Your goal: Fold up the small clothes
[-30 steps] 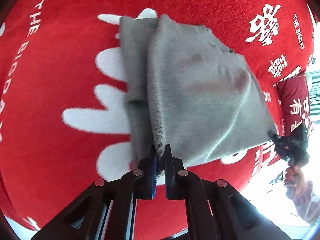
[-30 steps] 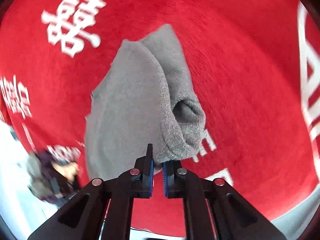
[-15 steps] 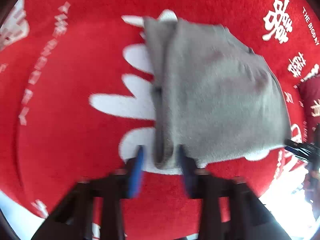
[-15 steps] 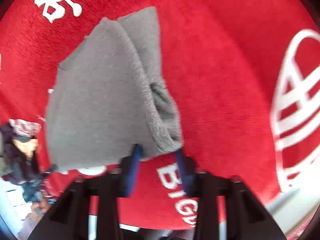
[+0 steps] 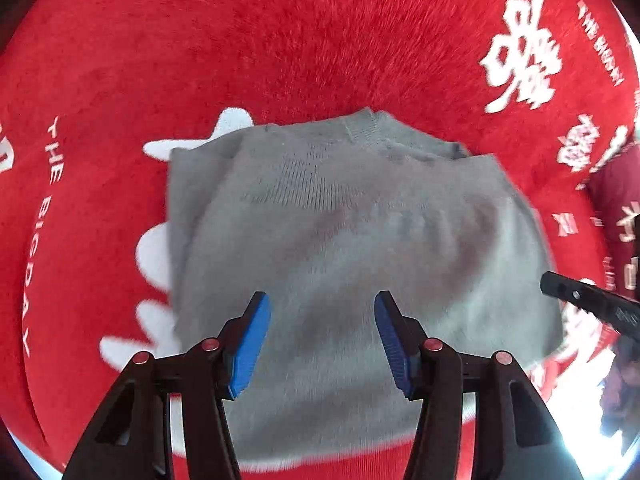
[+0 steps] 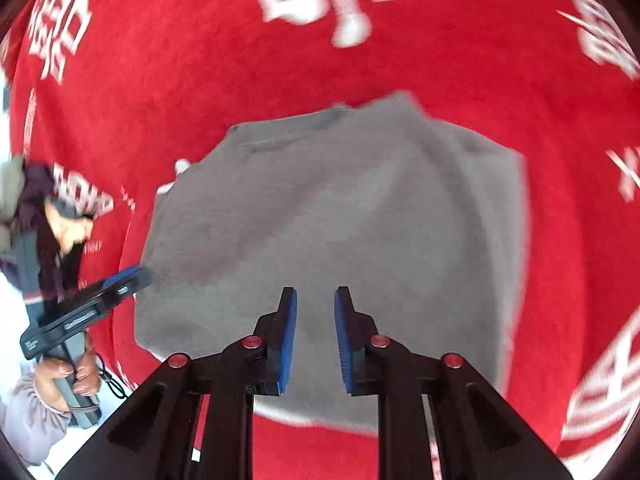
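Note:
A small grey knit sweater [image 5: 352, 240] lies folded flat on the red cloth, its collar at the far edge. My left gripper [image 5: 320, 340] is open and empty, hovering over the sweater's near part. In the right wrist view the same sweater [image 6: 340, 220] fills the middle, and my right gripper [image 6: 316, 340] is open and empty above its near edge. The left gripper [image 6: 120, 284] shows there at the sweater's left edge, held by a hand. A right gripper fingertip [image 5: 568, 292] shows in the left wrist view by the sweater's right edge.
A red plush cloth with white characters and "THE BIG DAY" lettering [image 5: 360, 40] covers the surface all around the sweater. The person's hand and sleeve [image 6: 60, 380] are at the lower left of the right wrist view. The bright cloth edge lies at the lower right [image 5: 580, 420].
Both grippers have let go of the sweater's edge and opened. They have drawn back and turned, so the sweater now lies folded flat under them.

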Motion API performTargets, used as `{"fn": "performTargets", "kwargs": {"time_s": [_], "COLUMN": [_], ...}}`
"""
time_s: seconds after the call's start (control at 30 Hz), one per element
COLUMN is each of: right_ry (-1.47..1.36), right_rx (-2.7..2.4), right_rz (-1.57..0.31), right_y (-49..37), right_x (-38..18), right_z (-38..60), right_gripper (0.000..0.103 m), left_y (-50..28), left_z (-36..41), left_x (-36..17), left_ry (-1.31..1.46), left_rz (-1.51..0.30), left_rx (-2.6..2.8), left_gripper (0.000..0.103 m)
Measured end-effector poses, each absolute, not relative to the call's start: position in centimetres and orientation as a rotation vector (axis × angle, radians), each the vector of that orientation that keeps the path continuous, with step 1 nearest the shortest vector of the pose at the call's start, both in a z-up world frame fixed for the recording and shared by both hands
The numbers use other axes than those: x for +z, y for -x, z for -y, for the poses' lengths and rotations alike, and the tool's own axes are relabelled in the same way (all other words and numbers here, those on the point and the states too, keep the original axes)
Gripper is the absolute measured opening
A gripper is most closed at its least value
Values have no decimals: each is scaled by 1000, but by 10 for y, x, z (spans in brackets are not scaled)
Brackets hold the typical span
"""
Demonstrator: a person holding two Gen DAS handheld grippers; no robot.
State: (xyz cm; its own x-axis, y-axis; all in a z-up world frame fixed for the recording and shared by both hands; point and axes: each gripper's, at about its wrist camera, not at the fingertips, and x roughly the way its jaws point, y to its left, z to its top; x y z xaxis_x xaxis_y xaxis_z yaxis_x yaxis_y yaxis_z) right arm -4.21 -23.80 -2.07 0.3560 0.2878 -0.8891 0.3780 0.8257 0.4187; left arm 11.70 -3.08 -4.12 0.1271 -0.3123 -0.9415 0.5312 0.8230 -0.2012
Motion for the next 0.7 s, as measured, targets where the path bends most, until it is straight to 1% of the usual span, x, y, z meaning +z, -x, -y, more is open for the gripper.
{"fn": "performTargets", "kwargs": {"time_s": [0.13, 0.17, 0.23, 0.37, 0.47, 0.53, 0.57, 0.6, 0.7], "right_ry": [-548, -550, -587, -585, -626, -641, -629, -627, -660], "right_rx": [-39, -43, -33, -138, -184, -202, -239, -254, -197], "right_rz": [-1321, -1328, -1281, -1253, -1250, -1241, -1241, -1237, -1187], "right_y": [16, 17, 19, 31, 34, 33, 32, 33, 29], "right_x": [-56, -66, -66, -63, -63, -59, -54, -50, -37], "right_z": [227, 231, 243, 276, 299, 302, 302, 302, 299], "right_gripper": [21, 17, 17, 16, 4, 5, 15, 18, 18], "left_y": [-128, -129, -132, -143, -149, -149, -148, -147, -137], "left_z": [34, 31, 28, 15, 11, 13, 14, 16, 38], "left_x": [-65, -64, -64, -62, -57, -45, -39, -34, -28], "left_ry": [-236, -225, -256, -232, -204, -199, -177, -154, -169], "left_rz": [-1286, -1267, -1263, -1273, -1287, -1268, -1260, -1260, -1257], "left_rx": [-522, -531, -523, -503, -471, -448, -473, -505, -599], "left_gripper": [55, 55, 55, 56, 55, 55, 55, 55, 55]}}
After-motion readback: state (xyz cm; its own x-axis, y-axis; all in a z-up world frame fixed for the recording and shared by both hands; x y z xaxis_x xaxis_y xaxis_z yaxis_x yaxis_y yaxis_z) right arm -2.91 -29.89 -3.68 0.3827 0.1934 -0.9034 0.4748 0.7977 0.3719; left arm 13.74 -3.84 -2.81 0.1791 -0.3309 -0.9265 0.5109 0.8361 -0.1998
